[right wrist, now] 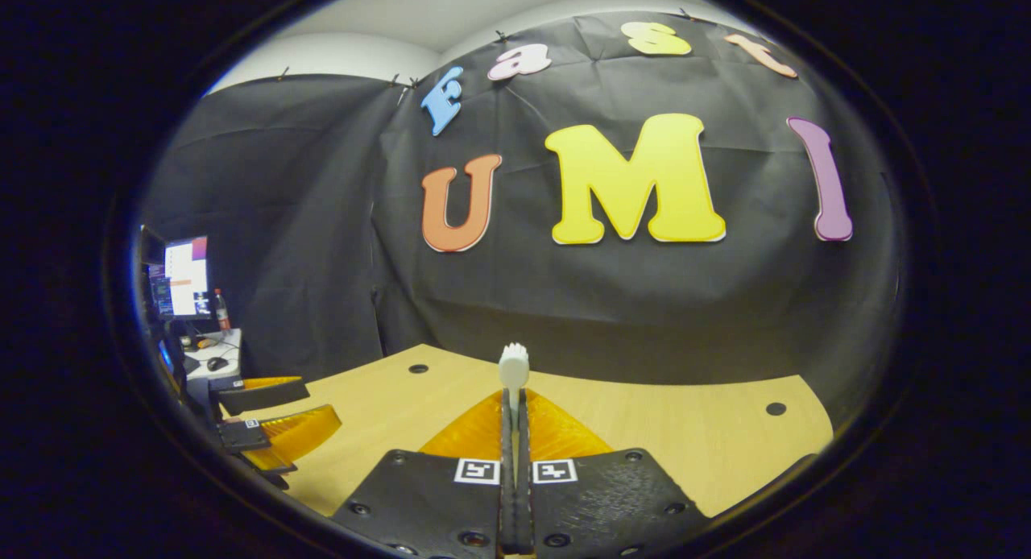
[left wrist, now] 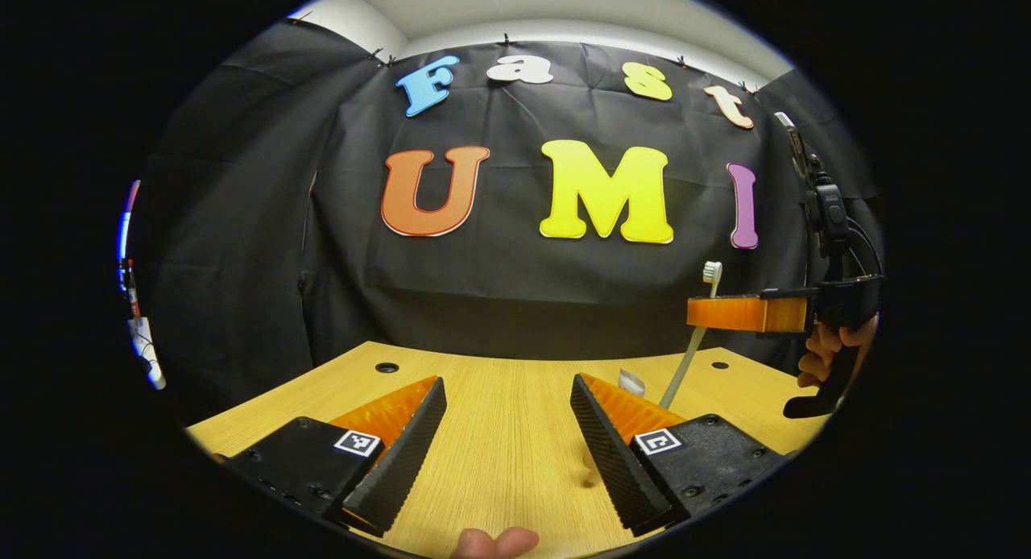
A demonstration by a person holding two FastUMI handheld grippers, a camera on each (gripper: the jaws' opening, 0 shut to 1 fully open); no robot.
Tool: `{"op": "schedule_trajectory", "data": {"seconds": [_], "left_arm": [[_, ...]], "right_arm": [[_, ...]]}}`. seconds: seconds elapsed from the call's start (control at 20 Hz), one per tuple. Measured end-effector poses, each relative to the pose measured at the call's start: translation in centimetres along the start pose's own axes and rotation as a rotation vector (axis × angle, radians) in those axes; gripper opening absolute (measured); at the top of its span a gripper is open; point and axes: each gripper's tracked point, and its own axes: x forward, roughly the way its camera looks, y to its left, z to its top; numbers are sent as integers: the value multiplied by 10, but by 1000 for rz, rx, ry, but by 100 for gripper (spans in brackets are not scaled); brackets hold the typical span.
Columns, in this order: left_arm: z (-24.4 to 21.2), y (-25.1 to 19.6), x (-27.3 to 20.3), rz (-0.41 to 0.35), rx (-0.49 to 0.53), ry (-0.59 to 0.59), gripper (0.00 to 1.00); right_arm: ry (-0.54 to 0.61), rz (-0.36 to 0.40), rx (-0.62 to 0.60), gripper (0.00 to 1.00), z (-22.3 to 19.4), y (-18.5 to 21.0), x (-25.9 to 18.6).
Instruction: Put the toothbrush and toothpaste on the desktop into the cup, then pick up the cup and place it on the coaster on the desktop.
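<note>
Toothbrush [right wrist: 513, 366], white-bristled, stands upright in the right gripper [right wrist: 515, 430], whose two fingers press together on its handle. In the right gripper view the bristle head pokes up just above the fingertips, with the wooden desktop [right wrist: 685, 438] beyond. In the left gripper view the same toothbrush [left wrist: 693, 345] hangs tilted in the air at the right, head uppermost, clamped in the right gripper [left wrist: 709, 313], which a person's hand [left wrist: 821, 354] holds above the desktop [left wrist: 507, 430]. Its lower end points down towards the table, near a small pale object [left wrist: 631, 380] too hidden to identify.

Left gripper [left wrist: 507, 398] hovers low over the desktop with its fingers spread wide apart and nothing between them. A fingertip [left wrist: 495, 541] rests at the bottom edge of that view.

As a judgement, the toothbrush is lifted off the desktop and being carried. Where the cup, toothpaste and coaster lie cannot be told, so how much remains beyond getting this toothbrush into the cup is unclear.
</note>
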Motion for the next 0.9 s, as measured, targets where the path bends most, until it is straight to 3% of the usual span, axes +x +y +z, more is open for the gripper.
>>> {"op": "schedule_trajectory", "data": {"seconds": [0.25,0.3,0.4,0.7,0.8,0.9], "left_arm": [[-1,2,-2,-1,-1,2,98],[0,2,-2,0,4,-1,99],[2,3,-3,1,10,-5,99],[17,-6,-6,-21,70,-16,98],[27,-17,-8,-56,94,-18,98],[40,-24,-5,-88,93,-11,98]], "right_arm": [[79,-12,2,0,-33,3,23],[110,2,12,6,-42,6,25],[150,14,23,18,-53,5,23],[133,-14,-6,88,-49,-11,-7],[118,-35,-33,96,-50,-24,-27],[113,-58,-30,96,-55,-40,-56]]}}
